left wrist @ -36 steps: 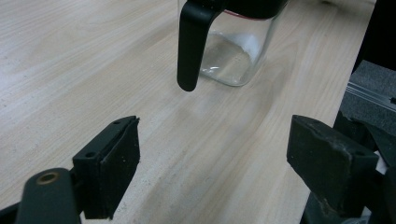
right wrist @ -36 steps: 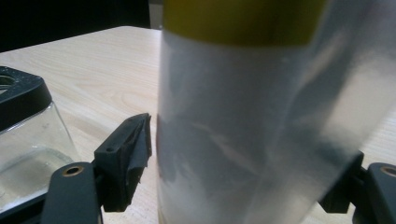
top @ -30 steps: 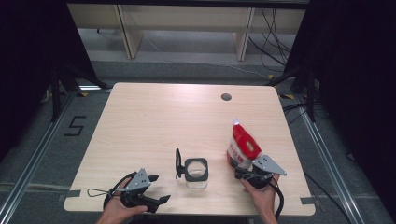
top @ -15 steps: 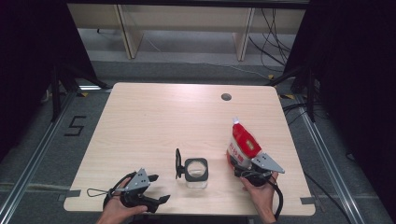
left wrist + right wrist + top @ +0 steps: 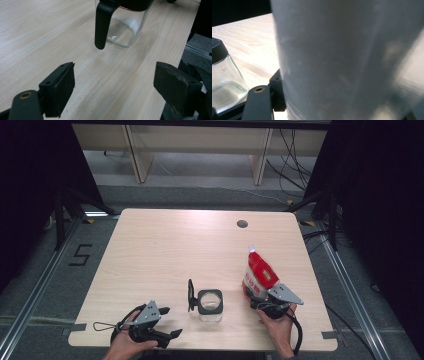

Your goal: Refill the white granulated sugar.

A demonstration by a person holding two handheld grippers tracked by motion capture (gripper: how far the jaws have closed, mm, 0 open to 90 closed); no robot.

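2 grippers: on desk (image 5: 165, 245).
Right gripper (image 5: 257, 296): jaws just closing around red pouch (image 5: 260, 272), grip forming.
Left gripper (image 5: 167, 322): apart, idle near glass jar (image 5: 210, 304).

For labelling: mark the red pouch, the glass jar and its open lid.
red pouch (image 5: 261, 272), high view, on its red front panel.
glass jar (image 5: 210, 301), high view, on its black rim.
open lid (image 5: 190, 295), high view, on the upright black flap.

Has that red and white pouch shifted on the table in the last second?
No. The red and white pouch sits the same way below the dark hole in the table, between the right gripper's jaws, which have just been closing.
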